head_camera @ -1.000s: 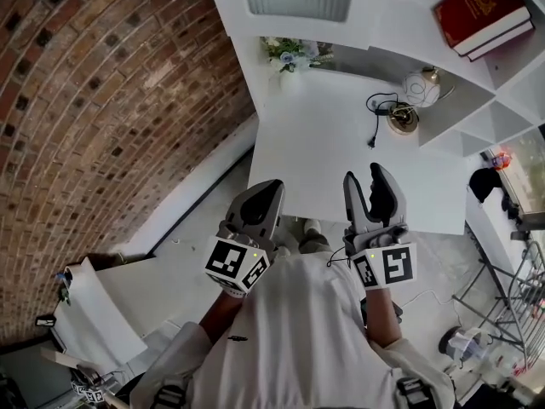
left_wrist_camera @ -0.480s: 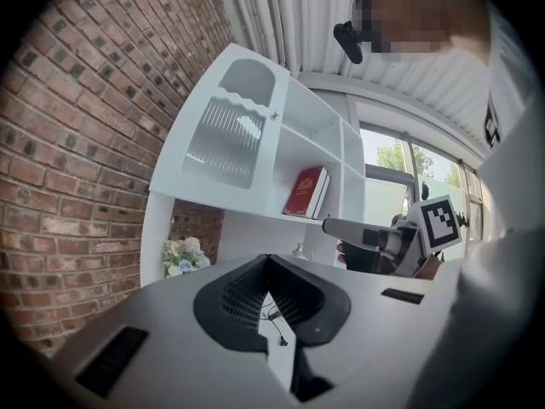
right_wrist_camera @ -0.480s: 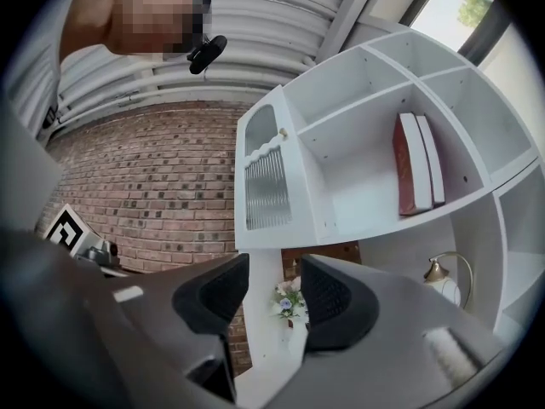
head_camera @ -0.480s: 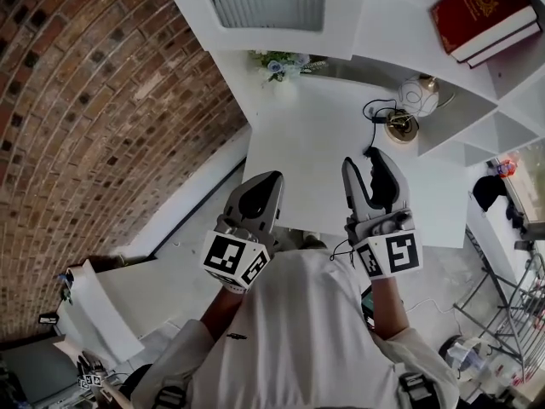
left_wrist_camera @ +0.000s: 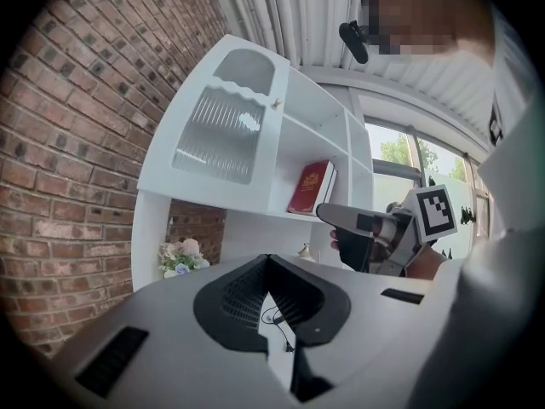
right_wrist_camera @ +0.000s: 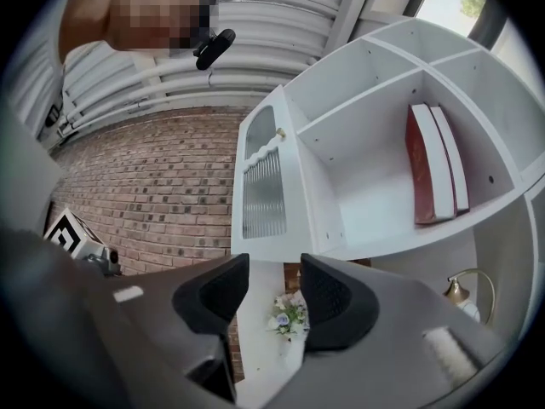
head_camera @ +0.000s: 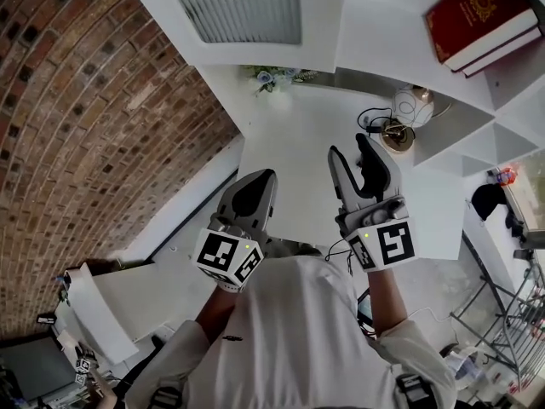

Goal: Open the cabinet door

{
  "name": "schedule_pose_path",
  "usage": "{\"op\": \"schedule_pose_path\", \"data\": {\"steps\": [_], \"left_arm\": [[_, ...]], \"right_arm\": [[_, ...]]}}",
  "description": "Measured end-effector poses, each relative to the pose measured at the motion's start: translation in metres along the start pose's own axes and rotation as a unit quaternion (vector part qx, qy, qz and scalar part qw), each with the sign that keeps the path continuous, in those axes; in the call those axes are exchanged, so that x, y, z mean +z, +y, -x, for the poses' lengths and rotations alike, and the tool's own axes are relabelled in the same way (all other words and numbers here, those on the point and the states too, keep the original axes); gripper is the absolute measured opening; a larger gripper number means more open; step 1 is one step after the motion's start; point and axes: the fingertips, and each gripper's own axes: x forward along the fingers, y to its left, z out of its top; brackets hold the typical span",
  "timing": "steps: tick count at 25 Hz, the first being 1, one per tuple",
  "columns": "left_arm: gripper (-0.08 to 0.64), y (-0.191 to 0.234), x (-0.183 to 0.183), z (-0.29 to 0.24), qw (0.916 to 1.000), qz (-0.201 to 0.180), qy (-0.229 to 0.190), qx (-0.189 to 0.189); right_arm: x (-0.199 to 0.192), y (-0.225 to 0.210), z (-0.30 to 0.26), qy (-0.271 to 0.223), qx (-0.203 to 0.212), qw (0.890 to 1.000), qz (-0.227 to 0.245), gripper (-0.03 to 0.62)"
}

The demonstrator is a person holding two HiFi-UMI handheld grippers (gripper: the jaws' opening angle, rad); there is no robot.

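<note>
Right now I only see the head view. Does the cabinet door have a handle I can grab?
Observer: Yes. The right gripper view shows a small gold knob on the cabinet door, on the edge beside the shelf with the red books.
Operator: How high up is it?
Observer: About level with the wavy trim above the ribbed glass.
Operator: Is the door shut?
Observer: It looks shut, lying flat against the cabinet in the left gripper view.
</note>
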Motion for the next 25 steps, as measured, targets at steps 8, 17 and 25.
{"op": "schedule_pose_path", "data": {"steps": [8, 17, 25], "left_arm": [[0.009, -0.005, 0.008, -0.031, 1.0000, -0.008, -0.004, -0.002], [0.009, 0.009, 0.012, -0.049, 0.9998, 0.000, -0.002, 0.021], [0.009, 0.016, 0.016, -0.063, 0.9995, 0.008, -0.006, 0.031]], "right_arm": [[0.014, -0.030, -0.027, -0.016, 0.015, 1.000, 0.010, 0.186], [0.022, -0.050, -0.060, -0.030, 0.015, 0.999, 0.004, 0.186], [0.030, -0.059, -0.088, -0.030, 0.030, 0.999, 0.025, 0.186]]}}
